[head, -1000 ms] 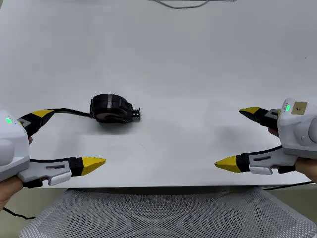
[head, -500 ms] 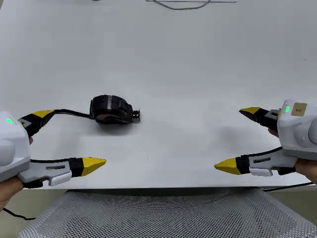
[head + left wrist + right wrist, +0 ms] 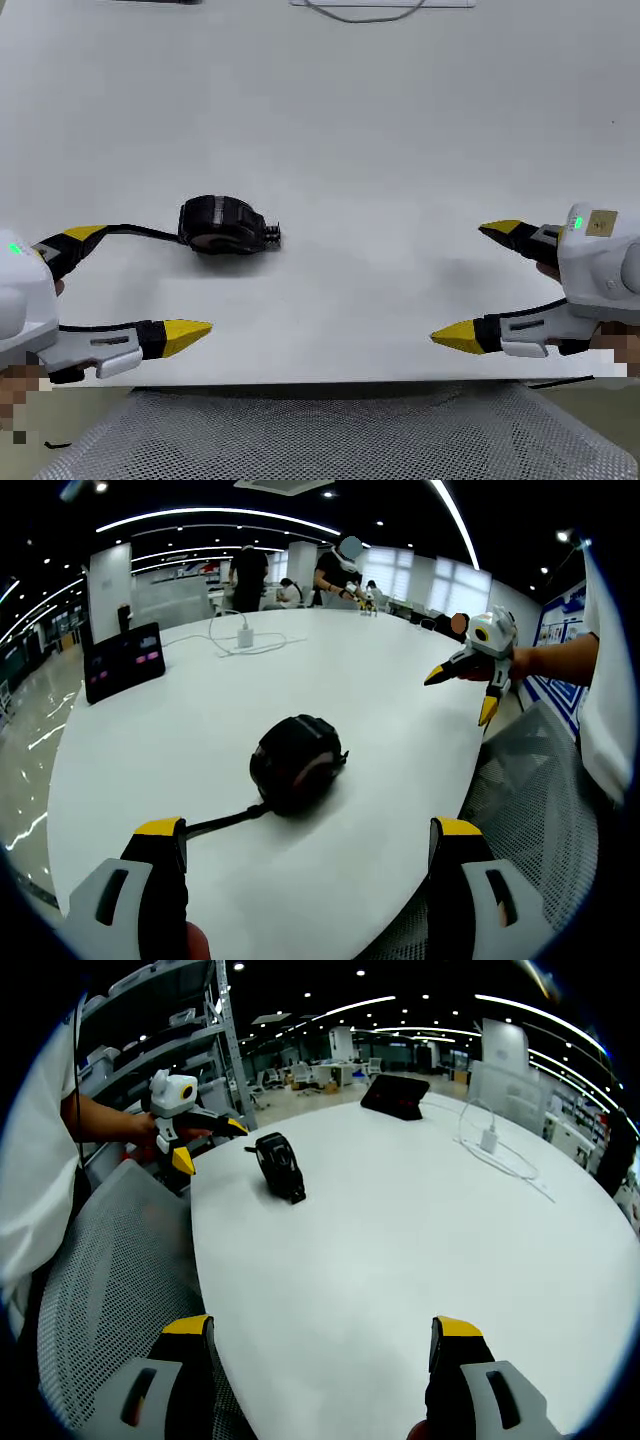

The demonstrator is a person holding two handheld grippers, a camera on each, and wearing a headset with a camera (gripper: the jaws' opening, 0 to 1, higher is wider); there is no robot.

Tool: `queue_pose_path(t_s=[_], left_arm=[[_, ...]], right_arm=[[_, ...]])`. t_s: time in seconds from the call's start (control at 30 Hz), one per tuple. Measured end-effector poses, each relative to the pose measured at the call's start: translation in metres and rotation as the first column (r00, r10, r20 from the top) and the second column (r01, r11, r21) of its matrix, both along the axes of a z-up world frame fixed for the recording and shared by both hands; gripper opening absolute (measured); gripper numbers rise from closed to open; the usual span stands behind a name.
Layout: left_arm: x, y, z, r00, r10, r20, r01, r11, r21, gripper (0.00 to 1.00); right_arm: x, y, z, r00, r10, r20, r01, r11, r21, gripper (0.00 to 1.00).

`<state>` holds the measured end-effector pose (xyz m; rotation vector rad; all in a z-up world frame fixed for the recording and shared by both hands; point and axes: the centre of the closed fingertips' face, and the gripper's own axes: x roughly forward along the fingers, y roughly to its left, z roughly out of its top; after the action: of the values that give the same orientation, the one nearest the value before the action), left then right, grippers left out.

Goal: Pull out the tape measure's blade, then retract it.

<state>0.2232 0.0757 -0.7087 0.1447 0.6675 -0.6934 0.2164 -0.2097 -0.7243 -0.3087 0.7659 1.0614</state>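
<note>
Head view looked down on the table (image 3: pixel 380 130) from its near edge. Left gripper view sat low, close to the tape measure (image 3: pixel 297 763); right gripper view faced it from farther off. All 3 shared it.

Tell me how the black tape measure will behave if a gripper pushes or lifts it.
The tape measure looks compact and solid, so probably rigid and fairly heavy for its size. On the smooth white table a low push would likely slide it rather than roll it. Its thin black strap looks limp and would probably trail behind.
</note>
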Motion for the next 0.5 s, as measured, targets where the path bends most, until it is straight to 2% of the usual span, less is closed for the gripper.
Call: queue_pose_path(t_s=[0.3, 0.43, 0.5], left_arm=[[0.005, -0.003, -0.004, 1.000, -0.018, -0.004, 0.018, 1.000, 0.002, 0.99], [0.007, -0.004, -0.007, 0.999, -0.037, -0.005, 0.037, 0.999, 0.013, 0.96], [0.008, -0.004, -0.009, 0.999, -0.043, -0.017, 0.043, 0.999, 0.016, 0.95]], right_arm=[[0.006, 0.008, -0.003, 1.000, 0.023, -0.001, -0.023, 1.000, 0.002, 0.88], [0.007, 0.010, -0.010, 0.999, 0.044, -0.007, -0.044, 0.999, -0.001, 0.88], [0.008, 0.012, -0.011, 0.999, 0.052, -0.012, -0.052, 0.999, 0.003, 0.88]])
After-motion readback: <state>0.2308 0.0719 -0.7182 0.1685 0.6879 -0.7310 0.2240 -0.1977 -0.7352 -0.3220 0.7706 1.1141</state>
